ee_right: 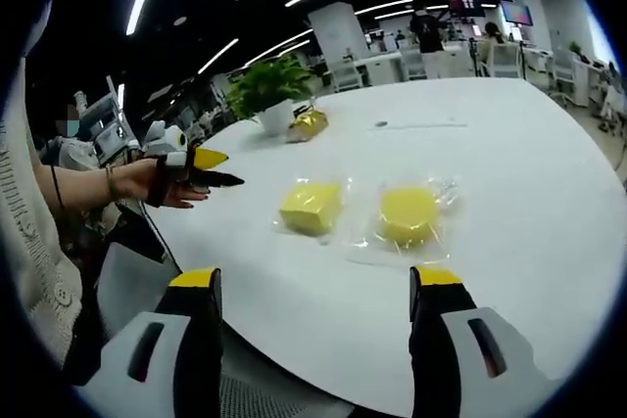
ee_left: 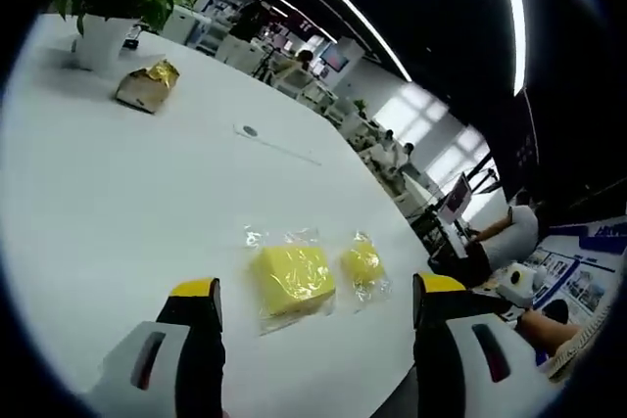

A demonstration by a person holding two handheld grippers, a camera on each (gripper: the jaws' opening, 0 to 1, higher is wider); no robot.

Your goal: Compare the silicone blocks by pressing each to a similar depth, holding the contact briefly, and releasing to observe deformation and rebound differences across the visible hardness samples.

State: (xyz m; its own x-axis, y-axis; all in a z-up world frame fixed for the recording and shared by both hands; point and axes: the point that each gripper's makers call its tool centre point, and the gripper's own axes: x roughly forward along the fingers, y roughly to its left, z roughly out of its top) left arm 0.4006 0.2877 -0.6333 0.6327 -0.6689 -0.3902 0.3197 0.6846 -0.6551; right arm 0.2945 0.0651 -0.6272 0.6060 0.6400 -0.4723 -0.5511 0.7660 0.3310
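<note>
Two yellow silicone samples in clear plastic wrap lie on a white table (ee_left: 118, 203). In the left gripper view the square block (ee_left: 291, 276) lies just ahead of my open left gripper (ee_left: 318, 291), between its yellow-tipped jaws, with the round block (ee_left: 362, 263) beside it on the right. In the right gripper view the square block (ee_right: 312, 207) and round block (ee_right: 409, 214) lie side by side ahead of my open right gripper (ee_right: 315, 281), which touches neither. A hand holds the left gripper (ee_right: 217, 169) off the table's left edge.
A potted plant (ee_left: 103, 36) and a gold foil packet (ee_left: 147, 85) stand at the far side of the table (ee_right: 509, 144). The plant (ee_right: 269, 90) and packet (ee_right: 309, 124) lie beyond the blocks. Desks, chairs and people fill the office behind.
</note>
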